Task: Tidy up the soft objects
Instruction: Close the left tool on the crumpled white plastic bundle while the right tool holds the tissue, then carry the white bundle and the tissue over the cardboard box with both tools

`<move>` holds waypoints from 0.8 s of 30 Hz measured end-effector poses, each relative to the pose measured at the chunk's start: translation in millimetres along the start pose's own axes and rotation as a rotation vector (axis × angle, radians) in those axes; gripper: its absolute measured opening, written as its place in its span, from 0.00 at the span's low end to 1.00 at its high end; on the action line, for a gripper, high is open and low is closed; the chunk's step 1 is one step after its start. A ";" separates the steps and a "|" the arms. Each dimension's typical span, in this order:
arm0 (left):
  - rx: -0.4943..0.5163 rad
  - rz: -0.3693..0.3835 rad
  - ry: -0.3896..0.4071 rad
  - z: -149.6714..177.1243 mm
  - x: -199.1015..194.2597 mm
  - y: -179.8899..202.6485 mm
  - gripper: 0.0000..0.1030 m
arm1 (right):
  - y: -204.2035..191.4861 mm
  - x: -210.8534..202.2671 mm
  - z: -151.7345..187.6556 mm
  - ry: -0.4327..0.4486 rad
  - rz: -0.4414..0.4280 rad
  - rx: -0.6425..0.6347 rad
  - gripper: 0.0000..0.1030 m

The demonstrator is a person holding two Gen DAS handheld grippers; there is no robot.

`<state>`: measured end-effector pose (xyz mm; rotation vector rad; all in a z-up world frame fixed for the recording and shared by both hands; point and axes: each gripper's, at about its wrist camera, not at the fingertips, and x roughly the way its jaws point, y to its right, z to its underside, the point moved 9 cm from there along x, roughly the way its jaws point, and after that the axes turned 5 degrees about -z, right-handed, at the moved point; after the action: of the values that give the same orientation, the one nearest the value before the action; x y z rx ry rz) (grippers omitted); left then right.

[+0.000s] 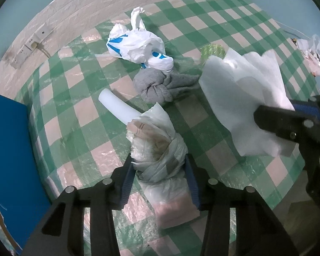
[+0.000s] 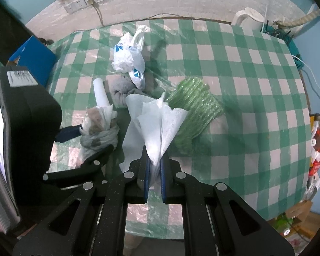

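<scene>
Clutter crowded the checked tablecloth: a grey sock, white tube and blue-printed bag, lettering unreadable. Left gripper pinched a knotted plastic bag; right gripper clamped white tissue beside green wrap.

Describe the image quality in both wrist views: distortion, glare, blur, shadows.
Left wrist view: strong fisheye bending of the checked tablecloth, dark vignette at the corners, glare on its plastic sheen, and the white tissue slightly motion-blurred. Right wrist view: same barrel distortion, the wall sockets curved along the rim, soft shadows beside the green ribbed roll, focus fairly even, flat bluish light.
</scene>
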<state>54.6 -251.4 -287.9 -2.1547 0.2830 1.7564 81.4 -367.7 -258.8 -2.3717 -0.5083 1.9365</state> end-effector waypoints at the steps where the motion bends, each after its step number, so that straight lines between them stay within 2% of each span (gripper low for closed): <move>1: 0.000 0.000 0.006 1.0 -2.4 -0.6 0.42 | -1.7 0.2 -1.5 0.003 0.000 -0.002 0.07; 12: -0.079 0.034 0.044 4.4 -28.6 -25.1 0.41 | -12.9 -10.6 -11.4 0.034 -0.007 -0.028 0.06; 16: -0.100 0.008 0.064 3.3 -40.9 -35.9 0.41 | -20.9 -14.8 -16.6 0.045 -0.006 -0.040 0.06; 24: -0.155 0.002 0.087 2.7 -58.1 -65.7 0.41 | -34.2 -27.8 -29.7 0.081 0.003 -0.062 0.06</move>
<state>63.8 -193.5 -222.7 -2.3432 0.1763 1.7405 97.5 -337.7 -218.0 -2.4774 -0.5681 1.8426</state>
